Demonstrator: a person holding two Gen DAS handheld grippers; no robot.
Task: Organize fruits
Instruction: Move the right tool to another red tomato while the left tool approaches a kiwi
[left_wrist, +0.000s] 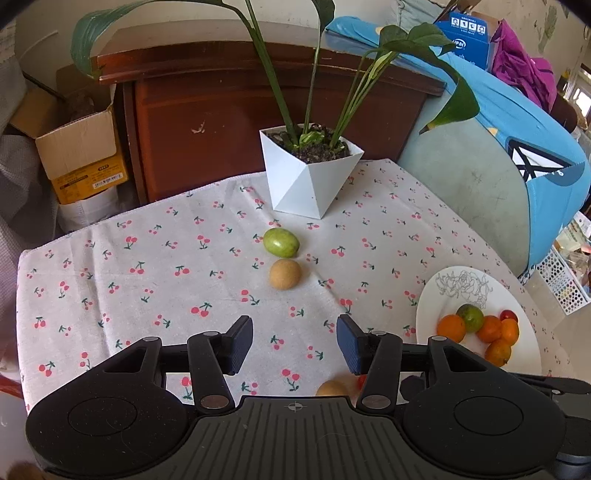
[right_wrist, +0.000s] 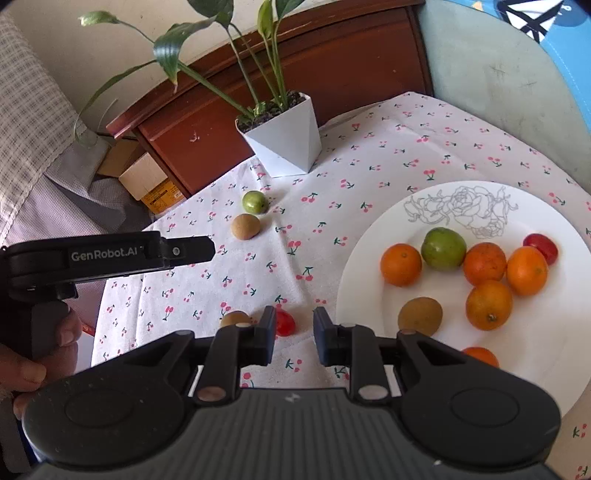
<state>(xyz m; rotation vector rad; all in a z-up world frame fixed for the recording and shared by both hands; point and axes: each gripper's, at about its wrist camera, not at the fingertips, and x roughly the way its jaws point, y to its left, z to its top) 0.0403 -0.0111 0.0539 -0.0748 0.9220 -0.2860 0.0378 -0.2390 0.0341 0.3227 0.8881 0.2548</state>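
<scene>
A white plate (right_wrist: 369, 280) on the right holds several oranges (right_wrist: 400, 264), a green fruit (right_wrist: 443, 248), a brown fruit (right_wrist: 420, 316) and a red tomato (right_wrist: 540, 247); it also shows in the left wrist view (left_wrist: 428, 306). On the cloth lie a green fruit (left_wrist: 280, 242) and a brown fruit (left_wrist: 284, 274), plus a brown fruit (right_wrist: 234, 319) and a red tomato (right_wrist: 285, 322) close to my right gripper (right_wrist: 294, 332). My right gripper is open and empty, just left of the plate. My left gripper (left_wrist: 294, 341) is open and empty above the cloth; its body shows in the right wrist view (right_wrist: 110, 254).
A white faceted pot with a leafy plant (left_wrist: 310, 173) stands at the back of the cherry-print tablecloth (left_wrist: 147, 266). Behind are a wooden cabinet (left_wrist: 221, 110), a cardboard box (left_wrist: 77, 147) and a blue-green chair (left_wrist: 480, 177).
</scene>
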